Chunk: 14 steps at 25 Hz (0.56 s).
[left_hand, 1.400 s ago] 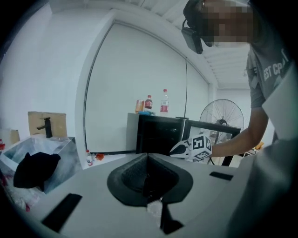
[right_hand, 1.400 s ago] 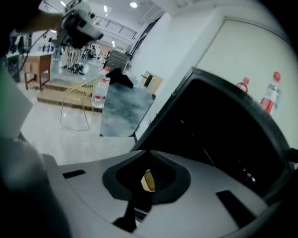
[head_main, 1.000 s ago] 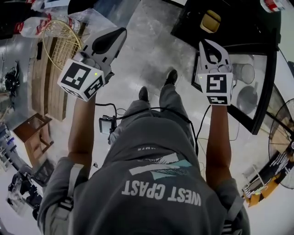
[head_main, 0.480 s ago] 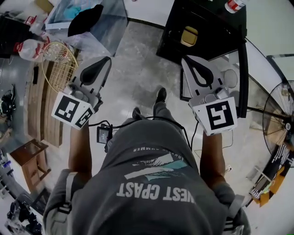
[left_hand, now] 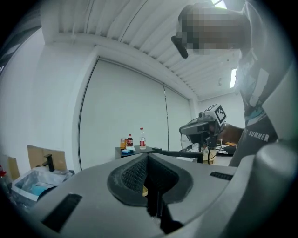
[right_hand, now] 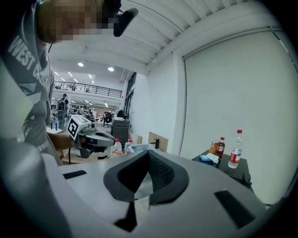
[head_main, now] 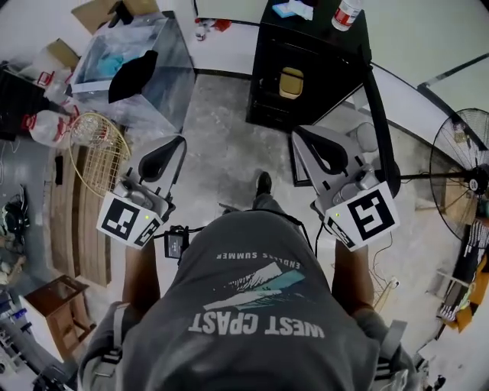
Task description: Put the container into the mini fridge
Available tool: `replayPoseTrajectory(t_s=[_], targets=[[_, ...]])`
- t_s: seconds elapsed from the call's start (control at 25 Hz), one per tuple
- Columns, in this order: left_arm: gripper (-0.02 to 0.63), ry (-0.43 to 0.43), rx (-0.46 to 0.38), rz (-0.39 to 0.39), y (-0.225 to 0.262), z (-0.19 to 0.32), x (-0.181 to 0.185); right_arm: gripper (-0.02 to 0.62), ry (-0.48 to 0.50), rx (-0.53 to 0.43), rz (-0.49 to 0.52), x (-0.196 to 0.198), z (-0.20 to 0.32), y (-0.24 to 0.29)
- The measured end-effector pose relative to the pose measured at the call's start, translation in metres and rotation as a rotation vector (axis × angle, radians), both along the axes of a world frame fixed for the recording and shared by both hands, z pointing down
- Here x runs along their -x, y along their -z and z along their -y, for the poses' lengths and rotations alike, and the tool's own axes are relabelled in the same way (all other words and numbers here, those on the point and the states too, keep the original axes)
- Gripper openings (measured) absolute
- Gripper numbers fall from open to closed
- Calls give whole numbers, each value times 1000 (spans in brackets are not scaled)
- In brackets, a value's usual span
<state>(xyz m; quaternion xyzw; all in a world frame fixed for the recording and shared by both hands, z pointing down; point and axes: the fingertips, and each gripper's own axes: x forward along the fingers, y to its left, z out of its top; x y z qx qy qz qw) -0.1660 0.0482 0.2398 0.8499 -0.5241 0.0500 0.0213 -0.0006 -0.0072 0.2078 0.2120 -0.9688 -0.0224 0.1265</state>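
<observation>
**Jaws.** The left gripper [left_hand: 148,156] has its jaws clenched tip to tip, with nothing grasped between them. The right gripper [right_hand: 149,154] is in the same condition: jaws fully closed and empty. In the head view both grippers are held out in front of the person [head_main: 260,305], well apart from each other, with the jaw tips directed towards the far wall.

**Task item.** The yellow rounded container [head_main: 290,82] shows in the dark open front of the black mini fridge [head_main: 267,92]. It lies beyond both grippers and neither touches it. The black-framed glass door [head_main: 380,130] of the fridge stands swung open, just beside the right gripper.

**Fridge top.** A clear plastic bottle with a red label [head_main: 345,12] stands upright on top. A blue cloth [head_main: 295,9] lies near it.

**Surroundings.**
- The grey concrete floor [head_main: 221,145] lies below the grippers.
- A gold wire basket [head_main: 98,149] rests to the left of the left gripper.
- A clear plastic bin [head_main: 145,92] stands behind the basket.
- A black pedestal fan [head_main: 458,164] stands at the right edge of the head view.
</observation>
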Motion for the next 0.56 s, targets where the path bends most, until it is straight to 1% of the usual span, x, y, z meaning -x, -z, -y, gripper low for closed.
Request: replayPoseTrajectory(t_s=[0.32, 0.56], targets=[[15, -33, 7, 3, -5, -10, -4, 26, -41, -2, 31, -5, -12, 4], [14, -45, 16, 4, -5, -16, -6, 26, -45, 1, 4, -10, -18, 0]])
